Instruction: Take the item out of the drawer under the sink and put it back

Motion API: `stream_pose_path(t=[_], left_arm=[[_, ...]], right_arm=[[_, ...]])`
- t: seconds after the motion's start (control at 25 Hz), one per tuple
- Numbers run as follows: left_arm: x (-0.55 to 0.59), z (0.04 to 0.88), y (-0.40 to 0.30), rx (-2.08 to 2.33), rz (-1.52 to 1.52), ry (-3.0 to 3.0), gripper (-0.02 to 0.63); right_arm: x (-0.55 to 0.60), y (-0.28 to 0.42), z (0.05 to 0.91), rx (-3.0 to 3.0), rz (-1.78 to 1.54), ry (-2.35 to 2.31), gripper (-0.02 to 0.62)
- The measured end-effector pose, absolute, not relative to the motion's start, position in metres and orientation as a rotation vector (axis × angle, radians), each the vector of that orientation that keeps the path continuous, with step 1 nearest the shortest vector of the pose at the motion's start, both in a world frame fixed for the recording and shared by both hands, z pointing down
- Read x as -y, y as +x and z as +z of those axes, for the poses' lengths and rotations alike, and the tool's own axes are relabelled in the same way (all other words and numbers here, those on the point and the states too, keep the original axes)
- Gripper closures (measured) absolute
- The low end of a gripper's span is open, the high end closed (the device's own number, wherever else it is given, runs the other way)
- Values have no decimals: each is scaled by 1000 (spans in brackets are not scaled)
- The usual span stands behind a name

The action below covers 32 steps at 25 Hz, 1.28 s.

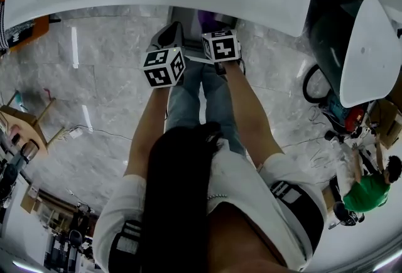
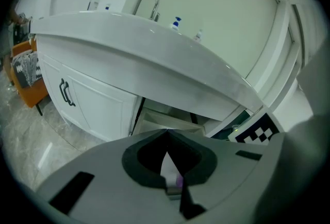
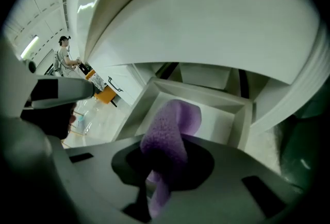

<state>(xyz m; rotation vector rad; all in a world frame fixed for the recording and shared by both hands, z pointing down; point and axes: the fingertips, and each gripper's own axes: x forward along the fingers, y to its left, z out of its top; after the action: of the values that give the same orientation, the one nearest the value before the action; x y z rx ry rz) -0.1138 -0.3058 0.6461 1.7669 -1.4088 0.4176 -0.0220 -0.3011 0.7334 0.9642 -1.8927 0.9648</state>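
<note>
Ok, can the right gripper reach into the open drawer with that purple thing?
Probably yes: the drawer stands pulled out just below the right gripper and its purple cloth, visible floor bare, nothing between. The sink top overhangs above, so keep low.

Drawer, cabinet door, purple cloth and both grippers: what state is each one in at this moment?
Drawer: pulled open under the sink.
Purple cloth: pinched in the jaws, raised over the open drawer.
Right gripper: shut on the purple cloth.
Left gripper: jaws together, nothing held.
Cabinet door: closed.
</note>
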Motion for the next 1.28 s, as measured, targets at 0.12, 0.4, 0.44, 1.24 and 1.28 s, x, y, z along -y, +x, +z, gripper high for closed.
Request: stream_pose_path(t=[0.12,0.4,0.44,1.24,1.28], left_arm=[[301,644,-109,1416,417,1753,603],[296,628,-108,1428,407,1740,601],[295,624,-107,1425,406,1750,603],[281,542,-105,1470,316,1846,603],[281,537,-105,1472,307,1852,603]], right_arm=[[298,-19,716,1928,964,971,535],[291,-23,680,1980,963,973,535],[290,-24,674,1990,962,970,535],[272,-30,537,2247,1027,1039,535],[272,-29,529,2264,1008,1048,535]])
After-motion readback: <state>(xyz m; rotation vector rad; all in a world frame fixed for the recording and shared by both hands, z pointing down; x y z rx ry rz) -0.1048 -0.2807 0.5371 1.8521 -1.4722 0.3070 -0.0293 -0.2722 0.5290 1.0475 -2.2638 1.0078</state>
